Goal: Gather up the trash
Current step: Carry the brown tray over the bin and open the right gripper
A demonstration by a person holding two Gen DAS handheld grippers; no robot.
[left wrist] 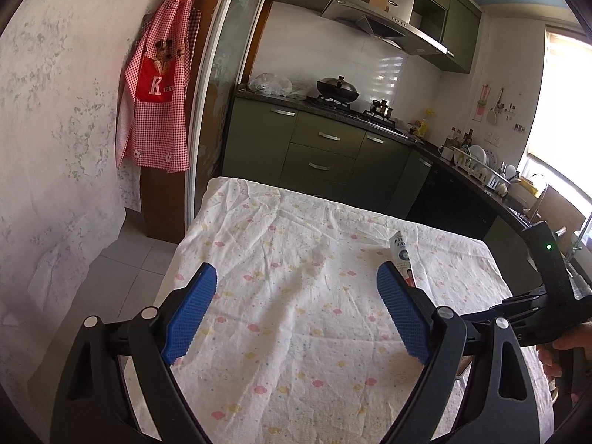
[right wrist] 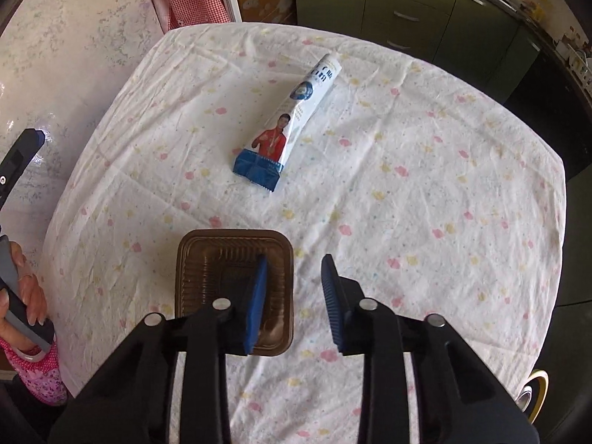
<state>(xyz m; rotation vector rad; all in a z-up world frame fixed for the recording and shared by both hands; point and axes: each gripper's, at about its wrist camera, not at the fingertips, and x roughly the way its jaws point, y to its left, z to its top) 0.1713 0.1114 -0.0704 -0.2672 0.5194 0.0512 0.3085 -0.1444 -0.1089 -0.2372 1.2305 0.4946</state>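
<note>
A white and blue snack wrapper [right wrist: 286, 122] with a man in red printed on it lies flat near the middle of the table; its far end also shows in the left wrist view [left wrist: 402, 255], just beyond the right finger. A brown plastic tray [right wrist: 207, 270] sits on the cloth below my right gripper [right wrist: 294, 270], which is open, with its left finger over the tray's right part. My left gripper [left wrist: 296, 277] is open wide and empty above the cloth. The right gripper's body shows at the left wrist view's right edge [left wrist: 547, 281].
The table wears a white cloth with pink and yellow flowers [right wrist: 425, 192]. Green kitchen cabinets [left wrist: 322, 148] and a counter with a wok [left wrist: 337, 87] stand beyond it. A red checked apron [left wrist: 159, 88] hangs on the left wall. A yellow-rimmed object [right wrist: 534, 392] sits past the table's right edge.
</note>
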